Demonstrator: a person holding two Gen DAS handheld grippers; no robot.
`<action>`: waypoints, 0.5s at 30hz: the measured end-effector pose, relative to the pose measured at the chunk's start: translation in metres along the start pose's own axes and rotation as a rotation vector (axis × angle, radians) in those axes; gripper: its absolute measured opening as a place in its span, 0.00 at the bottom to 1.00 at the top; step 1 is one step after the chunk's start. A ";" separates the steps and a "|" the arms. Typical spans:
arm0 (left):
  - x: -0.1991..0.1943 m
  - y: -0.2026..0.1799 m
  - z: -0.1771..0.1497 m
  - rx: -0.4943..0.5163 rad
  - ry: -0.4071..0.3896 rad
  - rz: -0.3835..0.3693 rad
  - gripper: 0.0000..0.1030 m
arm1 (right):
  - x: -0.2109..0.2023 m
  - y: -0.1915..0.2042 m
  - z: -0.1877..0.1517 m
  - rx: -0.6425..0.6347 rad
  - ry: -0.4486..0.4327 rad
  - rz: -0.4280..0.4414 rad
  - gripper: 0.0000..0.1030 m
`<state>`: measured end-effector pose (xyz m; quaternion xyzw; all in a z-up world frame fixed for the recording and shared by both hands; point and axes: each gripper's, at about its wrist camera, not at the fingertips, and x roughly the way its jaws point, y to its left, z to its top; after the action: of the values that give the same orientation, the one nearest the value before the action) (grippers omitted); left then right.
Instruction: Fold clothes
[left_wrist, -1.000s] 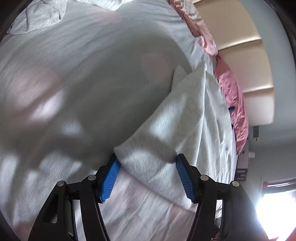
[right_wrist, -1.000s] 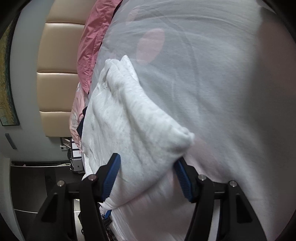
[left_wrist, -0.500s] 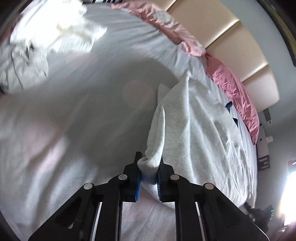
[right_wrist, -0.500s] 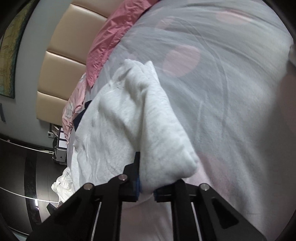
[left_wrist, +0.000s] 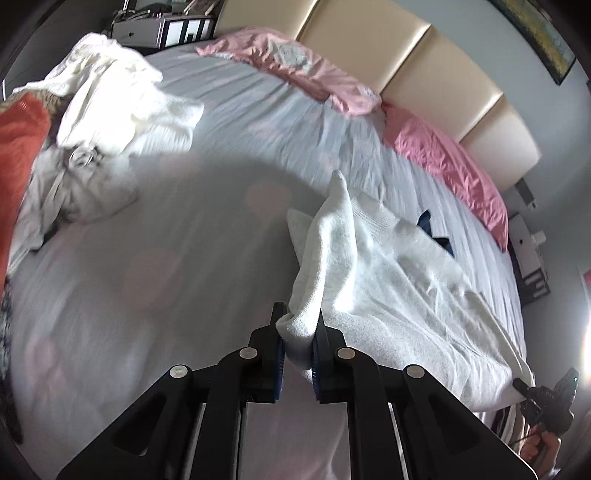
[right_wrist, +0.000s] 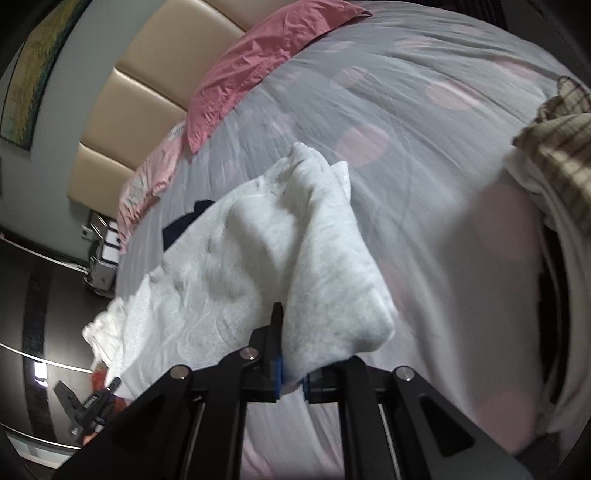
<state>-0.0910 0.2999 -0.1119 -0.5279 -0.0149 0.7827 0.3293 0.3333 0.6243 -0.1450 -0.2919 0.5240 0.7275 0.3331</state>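
A pale grey-white garment (left_wrist: 388, 288) lies spread on the bed, its near edge lifted off the cover. My left gripper (left_wrist: 298, 325) is shut on one bunched corner, which rises in a fold between the blue pads. In the right wrist view the same garment (right_wrist: 266, 251) drapes over my right gripper (right_wrist: 291, 354). Its jaws are closing the last bit, pinching a thick folded corner that hides the right finger. Each gripper shows small in the other's view: the right gripper (left_wrist: 546, 398) at the garment's far corner, the left gripper (right_wrist: 88, 406) at the lower left.
The bed cover (left_wrist: 184, 258) is grey with pink dots. Pink pillows (left_wrist: 443, 158) line the beige headboard (left_wrist: 406, 74). A pile of white clothes (left_wrist: 110, 92) and an orange cloth (left_wrist: 18, 140) lie at the left. A checked cloth (right_wrist: 554, 129) lies right. A dark blue item (left_wrist: 432, 229) peeks from under the garment.
Both grippers went from open around the garment's corners to shut on them. Both then rose and rolled, lifting the near edge off the bed.
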 end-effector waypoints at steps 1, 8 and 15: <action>-0.001 0.000 -0.004 0.007 0.014 0.009 0.12 | -0.002 0.000 -0.005 -0.012 0.010 -0.025 0.06; 0.038 -0.005 -0.026 0.093 0.168 0.156 0.12 | 0.024 -0.008 -0.020 -0.041 0.112 -0.201 0.07; 0.079 0.011 -0.031 0.055 0.308 0.210 0.14 | 0.061 -0.014 -0.021 -0.063 0.249 -0.337 0.09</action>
<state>-0.0880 0.3233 -0.1945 -0.6310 0.1124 0.7228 0.2584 0.3088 0.6184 -0.2065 -0.4733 0.4821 0.6358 0.3732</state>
